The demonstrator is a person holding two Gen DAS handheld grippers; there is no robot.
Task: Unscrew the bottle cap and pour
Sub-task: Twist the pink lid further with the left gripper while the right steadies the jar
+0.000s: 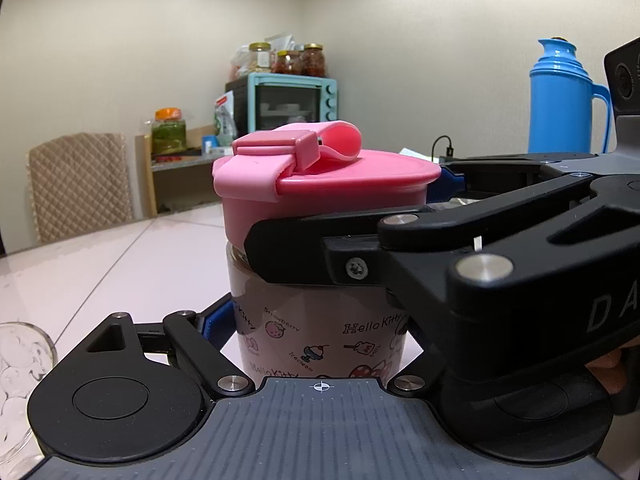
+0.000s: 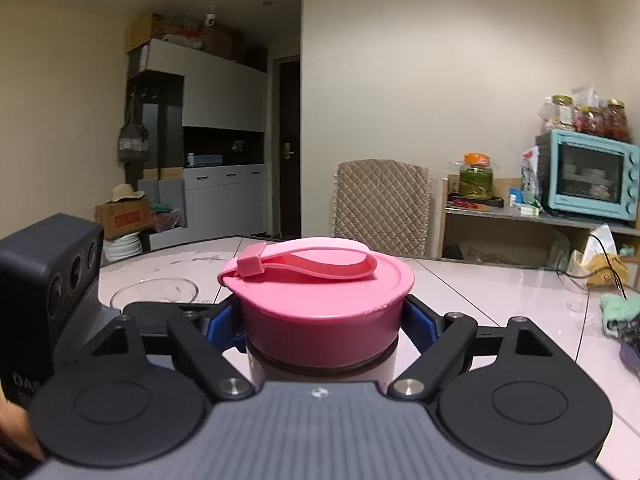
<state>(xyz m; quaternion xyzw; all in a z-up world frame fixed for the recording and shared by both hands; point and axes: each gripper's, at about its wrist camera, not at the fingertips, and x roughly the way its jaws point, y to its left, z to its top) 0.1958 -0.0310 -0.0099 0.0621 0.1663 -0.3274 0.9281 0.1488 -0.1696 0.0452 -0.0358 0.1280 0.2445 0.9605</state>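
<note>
While the bottle point(image 1: 320, 332) stands upright on the white desk point(image 1: 120, 256), both tools are clamped on it, one above the other. The left tool point(image 1: 320, 336) is closed around the printed body of the bottle, the part with the little cartoon drawings, and its blue pads point(image 1: 214, 320) press the left side; the right side is hidden behind the other tool's arm. The right tool point(image 2: 322, 320) is closed on the pink cap point(image 2: 320, 304), with a blue pad touching each side of it. The cap sits on the bottle, and its pink strap point(image 2: 312, 260) lies looped across the top. In the left wrist view the right tool reaches in from the right and crosses in front of the bottle's neck. A clear glass bowl point(image 2: 154, 290) sits on the desk just behind and left of the bottle in the right wrist view. Further back there's a quilted chair point(image 2: 382, 206) at the far edge of the desk, a teal toaster oven point(image 2: 592, 174) on a shelf with jars on top, and a blue thermos point(image 1: 564, 100) off to the right in the left wrist view.
</note>
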